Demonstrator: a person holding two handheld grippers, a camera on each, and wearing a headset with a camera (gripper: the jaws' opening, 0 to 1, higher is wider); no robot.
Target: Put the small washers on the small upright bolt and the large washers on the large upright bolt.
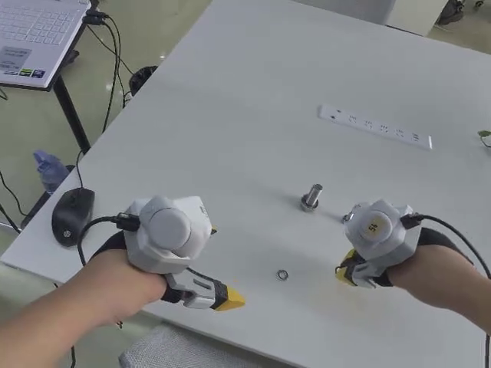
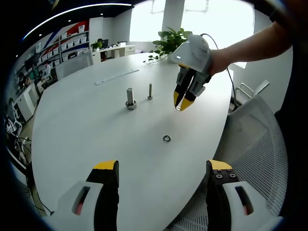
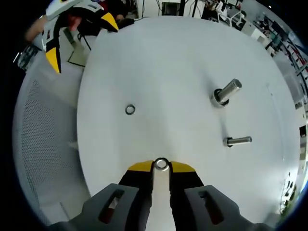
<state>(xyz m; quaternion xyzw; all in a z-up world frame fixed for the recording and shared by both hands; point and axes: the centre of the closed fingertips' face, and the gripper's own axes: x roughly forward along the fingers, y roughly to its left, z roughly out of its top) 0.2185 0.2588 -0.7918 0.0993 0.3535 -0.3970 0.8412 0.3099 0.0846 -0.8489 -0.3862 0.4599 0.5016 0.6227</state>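
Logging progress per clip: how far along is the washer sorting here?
Possibly done: the large bolt has a ring at its base, maybe a washer. In hand: the right tool pinches one washer at its tips. Remaining: that washer, plus a loose washer on the table; the small bolt looks bare. The left tool is open.

No text can be read with certainty. In the head view, a yellow sticker (image 1: 374, 227) is seen on top of the right gripper (image 1: 344, 274); dark marks are printed on it, but they are too small to be read. Small coloured stickers (image 1: 23, 70) are placed on the laptop (image 1: 38, 31) at the far left, and their print is blurred.
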